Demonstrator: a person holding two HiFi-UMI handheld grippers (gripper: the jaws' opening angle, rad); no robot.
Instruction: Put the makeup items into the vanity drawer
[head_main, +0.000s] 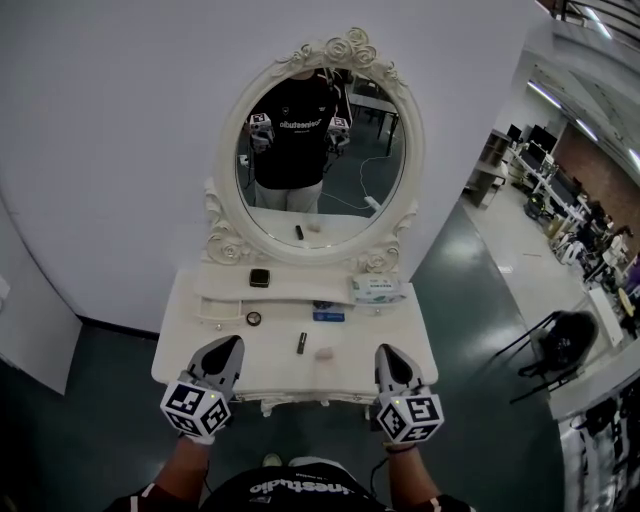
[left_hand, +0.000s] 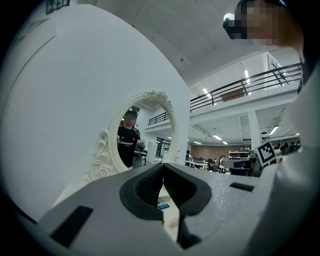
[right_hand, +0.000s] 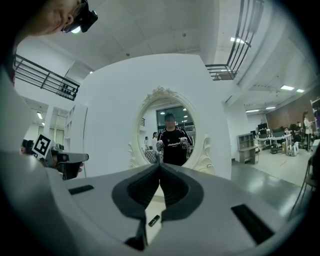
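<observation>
A white vanity table (head_main: 190, 350) with an oval mirror (head_main: 320, 150) stands in front of me. On its top lie a black lipstick (head_main: 301, 343), a pale pink sponge (head_main: 324, 354), a round compact (head_main: 254, 318) and a blue item (head_main: 328, 316). A square dark compact (head_main: 260, 278) rests on the raised shelf. My left gripper (head_main: 231, 345) hovers over the table's front left, shut and empty (left_hand: 162, 176). My right gripper (head_main: 388, 352) hovers over the front right, also shut with nothing in it (right_hand: 160, 170). The lipstick (right_hand: 154, 220) shows just below the right jaws.
A pack of wipes (head_main: 379, 290) lies at the right end of the shelf. A white wall is behind the vanity. Dark floor surrounds it, with office desks and a black chair (head_main: 565, 335) off to the right.
</observation>
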